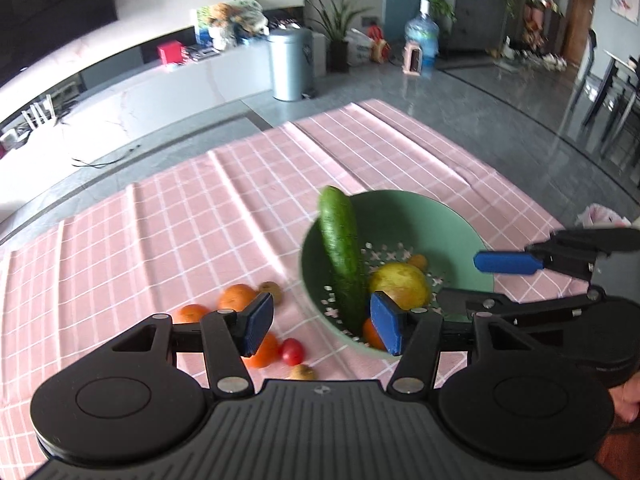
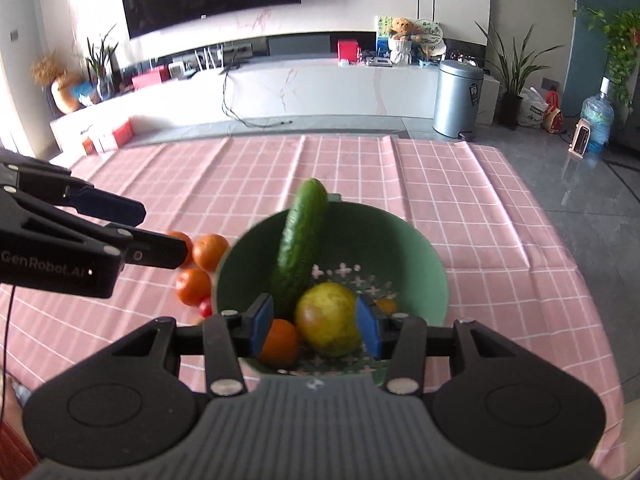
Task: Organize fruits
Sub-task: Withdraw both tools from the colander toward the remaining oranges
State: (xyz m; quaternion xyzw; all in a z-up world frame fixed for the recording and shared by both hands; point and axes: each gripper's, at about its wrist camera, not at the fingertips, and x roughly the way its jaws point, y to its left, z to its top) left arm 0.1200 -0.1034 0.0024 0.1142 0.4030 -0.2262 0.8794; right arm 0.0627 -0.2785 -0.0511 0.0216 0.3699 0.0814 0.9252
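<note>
A green colander bowl stands on the pink checked cloth. In it lie a cucumber leaning on the rim, a yellow-green pear, an orange and a small orange fruit. Several oranges, a cherry tomato and two small brown fruits lie left of the bowl. My left gripper is open and empty above the bowl's near left rim. My right gripper is open, its pads either side of the pear and above it.
The pink checked cloth covers the table, with its far edge and right edge dropping to a grey floor. A metal bin, potted plants and a water bottle stand beyond.
</note>
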